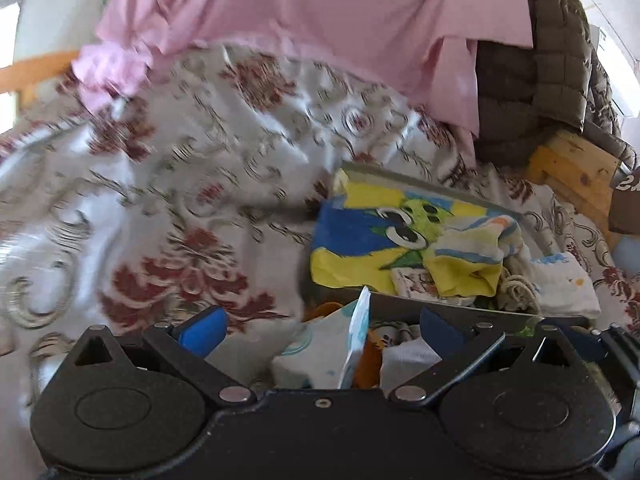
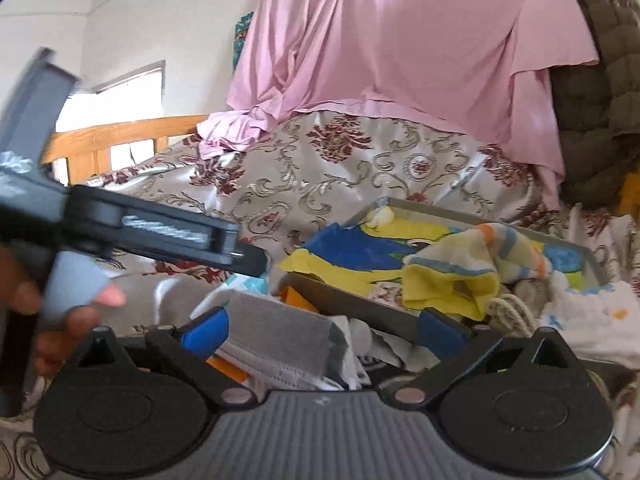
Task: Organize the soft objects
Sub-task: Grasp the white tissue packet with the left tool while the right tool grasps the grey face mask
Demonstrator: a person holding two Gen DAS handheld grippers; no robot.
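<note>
A shallow grey tray (image 1: 452, 307) on the bed holds a yellow-and-blue cartoon cloth (image 1: 360, 240) and a crumpled yellow striped cloth (image 1: 468, 268). My left gripper (image 1: 320, 330) is open just short of the tray's near rim, over a white blue-printed cloth (image 1: 320, 354) and a white sock (image 1: 408, 356). In the right wrist view my right gripper (image 2: 322, 332) is open above a grey-and-white cloth (image 2: 280, 338), close to the same tray (image 2: 352, 301). The left gripper (image 2: 248, 256) reaches in from the left, held by a hand (image 2: 76, 320).
A floral satin bedspread (image 1: 180, 184) covers the bed. A pink sheet (image 1: 320, 8) and an olive quilted jacket (image 1: 532, 80) hang behind. A folded white cloth (image 1: 564, 284) lies right of the tray. Wooden bed frame (image 1: 572, 172) at the right, a wooden rail (image 2: 120, 132) at the left.
</note>
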